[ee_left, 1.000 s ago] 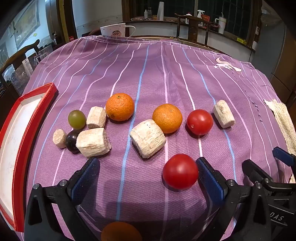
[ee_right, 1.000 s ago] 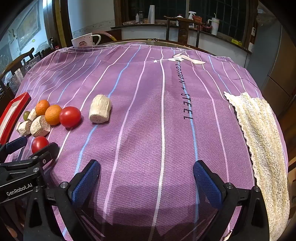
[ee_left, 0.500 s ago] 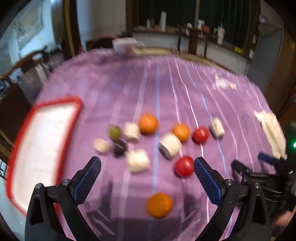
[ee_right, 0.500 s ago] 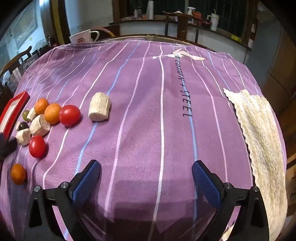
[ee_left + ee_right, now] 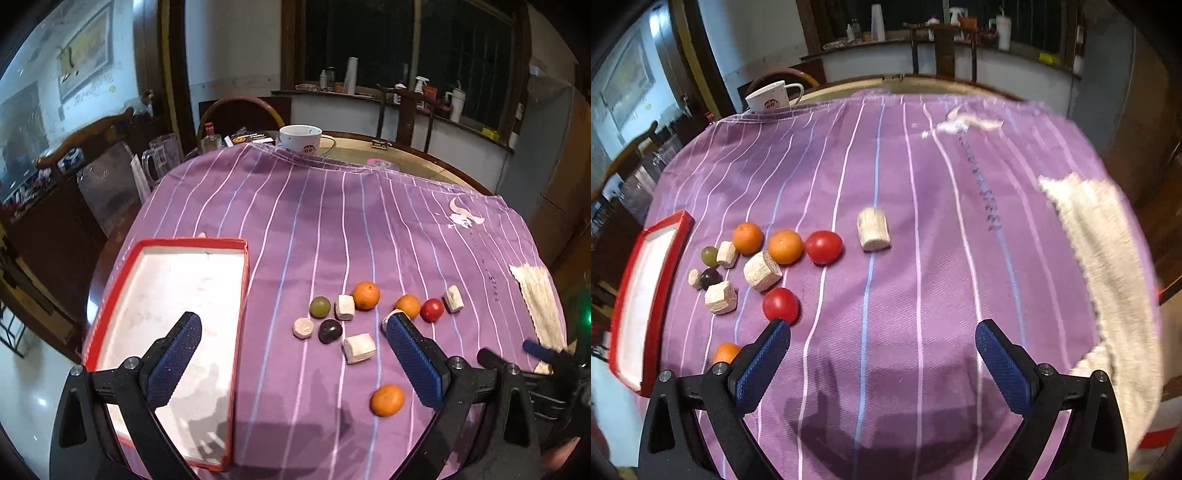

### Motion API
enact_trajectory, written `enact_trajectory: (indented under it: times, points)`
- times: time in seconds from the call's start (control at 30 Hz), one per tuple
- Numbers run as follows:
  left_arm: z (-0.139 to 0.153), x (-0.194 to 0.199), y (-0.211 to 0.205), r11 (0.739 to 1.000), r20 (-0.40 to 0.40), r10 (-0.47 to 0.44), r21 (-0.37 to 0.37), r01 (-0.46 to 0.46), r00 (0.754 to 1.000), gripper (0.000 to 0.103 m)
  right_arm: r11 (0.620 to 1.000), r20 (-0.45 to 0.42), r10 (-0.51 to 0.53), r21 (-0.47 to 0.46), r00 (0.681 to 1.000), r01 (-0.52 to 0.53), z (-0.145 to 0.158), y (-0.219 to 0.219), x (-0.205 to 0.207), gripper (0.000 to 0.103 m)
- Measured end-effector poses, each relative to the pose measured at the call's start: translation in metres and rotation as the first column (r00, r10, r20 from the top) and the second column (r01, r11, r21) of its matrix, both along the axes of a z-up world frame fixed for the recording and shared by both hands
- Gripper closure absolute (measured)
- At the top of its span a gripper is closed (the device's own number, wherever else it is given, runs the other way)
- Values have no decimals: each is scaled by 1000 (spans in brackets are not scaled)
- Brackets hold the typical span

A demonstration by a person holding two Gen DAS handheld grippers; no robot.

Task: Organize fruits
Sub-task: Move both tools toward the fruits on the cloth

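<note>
Fruits lie scattered on the purple striped cloth [image 5: 332, 229] that covers the desk, mixed with pale cork-like blocks. In the left wrist view, a green grape [image 5: 320, 307] sits just beside a small pale block [image 5: 344, 307], with an orange [image 5: 365, 295] on that block's other side; a dark grape [image 5: 329, 331] lies between a round pale piece [image 5: 303, 327] and a larger block [image 5: 359, 348]. Farther right, a second orange [image 5: 407, 306] and a red tomato [image 5: 432, 309] sit side by side, and a third orange [image 5: 387, 400] rests alone nearer the camera. A red-rimmed tray [image 5: 241, 295] with a white floor lies at the cloth's left edge, holding no fruit. The left gripper [image 5: 291, 350] hangs above the tray's near corner, its fingers wide apart and holding nothing. The right gripper [image 5: 882, 350] hovers over bare cloth, fingers likewise spread and empty, with a second tomato [image 5: 781, 305] just beyond its left fingertip. A white mug [image 5: 774, 96] stands at the far edge, and a cream knitted cloth [image 5: 1108, 258] lies along the right side.
</note>
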State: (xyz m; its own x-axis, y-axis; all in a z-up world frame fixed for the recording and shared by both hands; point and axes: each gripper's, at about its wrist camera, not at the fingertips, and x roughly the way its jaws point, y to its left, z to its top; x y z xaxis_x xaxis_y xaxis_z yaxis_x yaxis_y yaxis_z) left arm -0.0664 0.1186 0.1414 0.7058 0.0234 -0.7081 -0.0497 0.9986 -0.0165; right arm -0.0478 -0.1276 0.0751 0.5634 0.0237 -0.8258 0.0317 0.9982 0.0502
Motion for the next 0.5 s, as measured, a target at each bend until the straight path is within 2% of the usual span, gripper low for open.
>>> enact_trajectory:
  times: [0.17, 0.3, 0.5]
  points:
    - [8, -3, 8, 992, -31, -111, -67, 109, 993, 2, 999, 25, -31, -32, 999, 32, 17, 17, -3, 1]
    - [16, -8, 5, 990, -20, -142, 7, 142, 990, 2, 999, 47, -49, -20, 998, 50, 27, 31, -6, 1]
    - [21, -12, 12, 988, -11, -146, 48, 147, 989, 2, 998, 67, -68, -4, 995, 69, 32, 42, -12, 1]
